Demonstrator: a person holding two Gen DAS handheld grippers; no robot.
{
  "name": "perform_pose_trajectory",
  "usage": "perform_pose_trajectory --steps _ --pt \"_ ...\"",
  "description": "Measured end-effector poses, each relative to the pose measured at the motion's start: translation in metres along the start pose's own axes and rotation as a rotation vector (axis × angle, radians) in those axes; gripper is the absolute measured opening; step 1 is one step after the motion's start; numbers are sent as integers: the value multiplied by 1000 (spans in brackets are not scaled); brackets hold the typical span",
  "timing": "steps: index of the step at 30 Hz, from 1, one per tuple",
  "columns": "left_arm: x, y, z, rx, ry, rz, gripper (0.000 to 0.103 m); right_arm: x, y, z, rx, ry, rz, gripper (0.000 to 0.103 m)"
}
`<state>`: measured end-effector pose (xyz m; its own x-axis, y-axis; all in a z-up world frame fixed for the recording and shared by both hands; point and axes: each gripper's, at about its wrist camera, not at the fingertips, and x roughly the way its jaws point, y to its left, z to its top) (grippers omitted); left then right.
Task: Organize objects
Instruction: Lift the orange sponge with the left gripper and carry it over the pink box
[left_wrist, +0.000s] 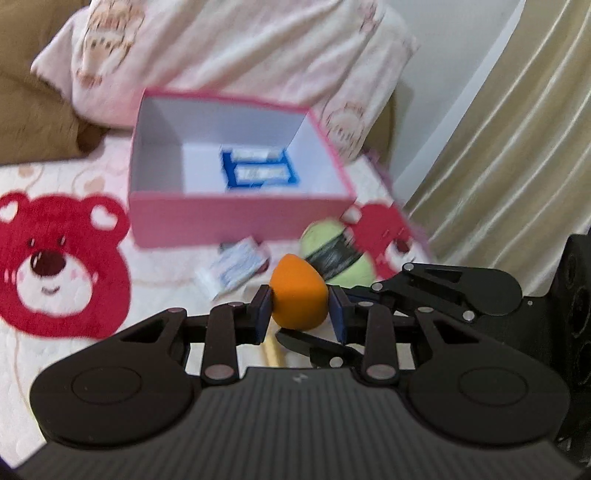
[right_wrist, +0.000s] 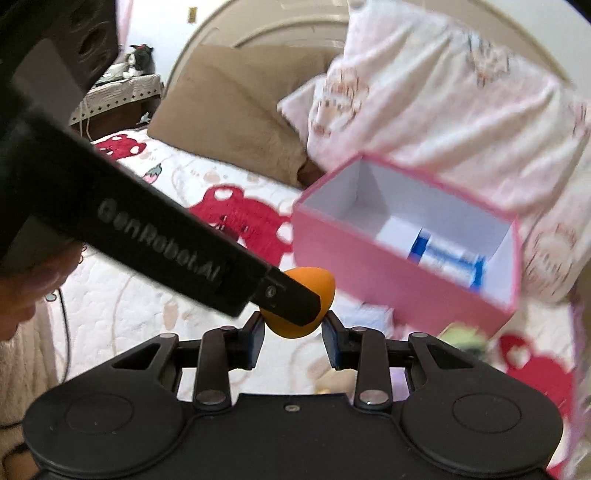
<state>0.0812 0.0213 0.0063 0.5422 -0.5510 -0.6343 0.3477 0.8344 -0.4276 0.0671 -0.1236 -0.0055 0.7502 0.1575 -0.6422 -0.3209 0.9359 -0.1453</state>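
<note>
Both grippers' jaws flank orange sponge (left_wrist: 298, 301): left gripper (left_wrist: 300, 310) clamps it, right gripper (right_wrist: 293, 334) open, near pink box (left_wrist: 236, 218).

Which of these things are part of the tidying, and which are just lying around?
Part of the job:
- orange sponge between the left gripper fingers
- pink box
- blue pack inside it
- wrapper
- green roll

Just lying about:
- bear quilt
- brown pillow
- pink blanket
- curtain

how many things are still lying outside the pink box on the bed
2 clearly: a white-blue packet before the pink box and a green roll to its right. Grippers may hide more.
</note>
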Motion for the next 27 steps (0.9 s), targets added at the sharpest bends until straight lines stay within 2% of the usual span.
perform_pose_trajectory --steps 4,9,12,17,21,23,27 --pt "-11 -17 30 13 -60 -24 32 -15 -23 35 -50 8 -13 38" --pt "-3 -27 78 -23 -67 -66 32 -16 -55 80 -74 104 -24 38" --pt "15 -25 106 -52 -53 -95 32 -2 -74 97 -55 157 -49 38" --pt "62 -13 141 -113 -9 -110 32 32 -112 99 43 172 -54 39" --pt "114 -2 160 -107 35 -58 32 76 -134 88 66 180 -49 39" --pt "146 9 169 -125 98 -37 32 102 -149 83 101 220 -32 39" --pt "191 34 176 -187 154 -71 33 139 -171 73 136 274 -46 39"
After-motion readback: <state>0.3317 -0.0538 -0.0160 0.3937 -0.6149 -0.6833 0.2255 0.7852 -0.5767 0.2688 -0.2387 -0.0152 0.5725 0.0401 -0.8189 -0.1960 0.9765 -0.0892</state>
